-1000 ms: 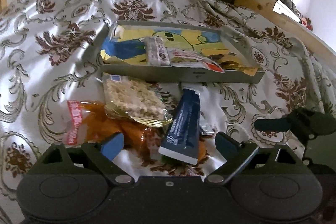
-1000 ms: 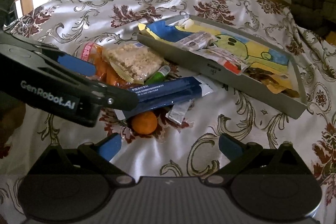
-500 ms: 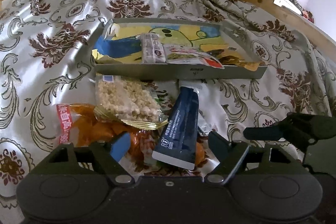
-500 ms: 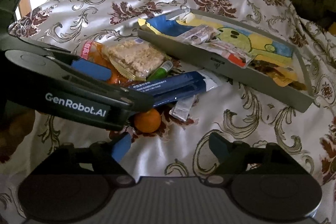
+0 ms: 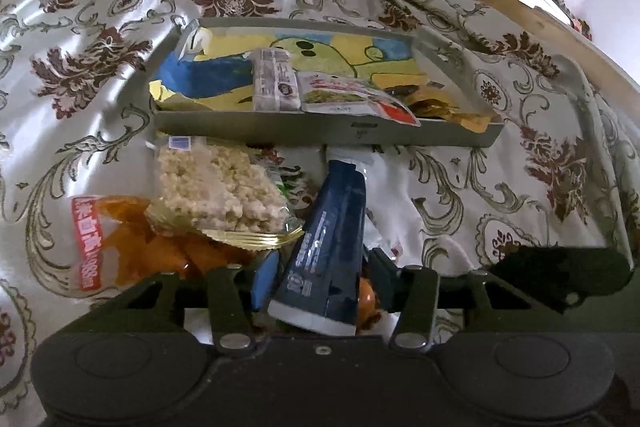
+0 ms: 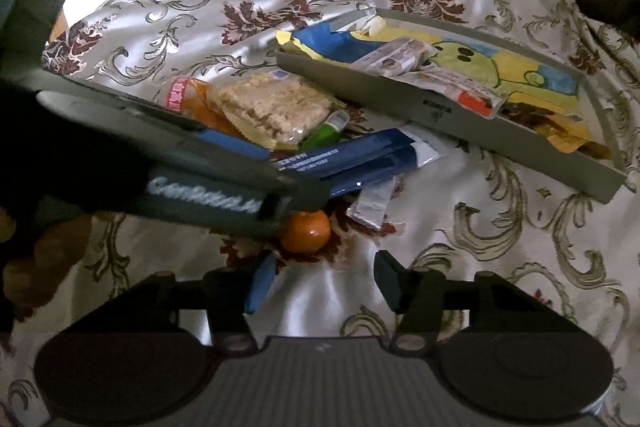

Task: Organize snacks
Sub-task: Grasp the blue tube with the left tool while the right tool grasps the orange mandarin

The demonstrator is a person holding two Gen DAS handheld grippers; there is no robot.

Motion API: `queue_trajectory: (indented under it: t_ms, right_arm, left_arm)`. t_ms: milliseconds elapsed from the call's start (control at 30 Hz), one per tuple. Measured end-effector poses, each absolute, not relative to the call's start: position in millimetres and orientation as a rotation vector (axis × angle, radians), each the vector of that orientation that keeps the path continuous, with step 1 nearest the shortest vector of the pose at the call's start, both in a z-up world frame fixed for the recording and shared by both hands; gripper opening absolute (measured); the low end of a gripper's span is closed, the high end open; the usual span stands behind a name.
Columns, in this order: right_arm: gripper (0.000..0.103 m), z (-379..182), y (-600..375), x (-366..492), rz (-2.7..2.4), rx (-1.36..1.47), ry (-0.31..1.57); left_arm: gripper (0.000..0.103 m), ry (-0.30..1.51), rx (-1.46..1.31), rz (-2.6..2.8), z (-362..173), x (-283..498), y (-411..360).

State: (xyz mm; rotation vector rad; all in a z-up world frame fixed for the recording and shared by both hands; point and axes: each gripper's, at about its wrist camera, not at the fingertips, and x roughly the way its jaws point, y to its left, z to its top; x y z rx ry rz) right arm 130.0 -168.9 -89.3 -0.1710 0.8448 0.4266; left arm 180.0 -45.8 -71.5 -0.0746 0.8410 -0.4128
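A: Where is the dark blue snack packet (image 5: 332, 247) now?

B: It lies on the bed cover (image 5: 100, 27), just in front of the grey tray (image 5: 320, 135), with its white end toward the tray's front wall. Its near end sits between the fingers of the left tongs (image 5: 324, 279). The jaws of these tongs are closing around it; if the pads already press on it, I cannot tell.

A: And the right tongs (image 6: 324, 283)?

B: They are more far from the tray, over bare cover. Their jaws are closing too, with nothing between them. One orange (image 6: 306, 231) lies just ahead of them, partly under the left tongs.

A: How many things are outside the tray?

B: I count six in front of it: the blue packet, one clear bag of pale rice crackers (image 5: 216, 191), one bag of orange pieces with a red label (image 5: 120, 247) under it, one small green tube (image 6: 326, 131), one little silver sachet (image 6: 372, 205) and the orange.

A: What is inside the tray?

B: A colourful drawing paper (image 5: 340, 55) covers its floor. On it lie one long white bar packet (image 5: 276, 83), one flat packet with a red corner (image 5: 352, 99), and some golden wrappers (image 5: 448, 107) at the right end; their number I cannot tell.
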Motion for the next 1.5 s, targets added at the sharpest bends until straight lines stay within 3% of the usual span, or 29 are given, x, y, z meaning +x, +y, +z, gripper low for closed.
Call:
queue_trajectory:
  t_ms: [300, 467, 700, 1000, 1233, 1500]
  right_arm:
    - [0.052, -99, -166, 145, 0.417, -0.126, 0.850]
    - [0.031, -96, -167, 146, 0.407, -0.122, 0.873]
    - [0.014, -91, -173, 144, 0.399, -0.112, 0.919]
    - [0.019, -92, -181, 142, 0.411, -0.084, 0.923]
    - [0.042, -92, -175, 143, 0.441, -0.097, 0.881]
    - [0.043, -94, -169, 143, 0.437, -0.146, 0.846]
  left_arm:
    - [0.046, 0.866, -0.049, -0.417, -79, 192, -50]
    - [0.043, 0.872, -0.052, -0.408, -77, 192, -50]
    - [0.042, 0.879, -0.039, -0.379, -67, 176, -44]
    - [0.042, 0.947, -0.084, -0.289, -61, 146, -16]
    - [0.043, 0.984, -0.133, -0.225, -65, 131, -7]
    - [0.045, 0.959, -0.104, -0.238, -67, 144, -16]
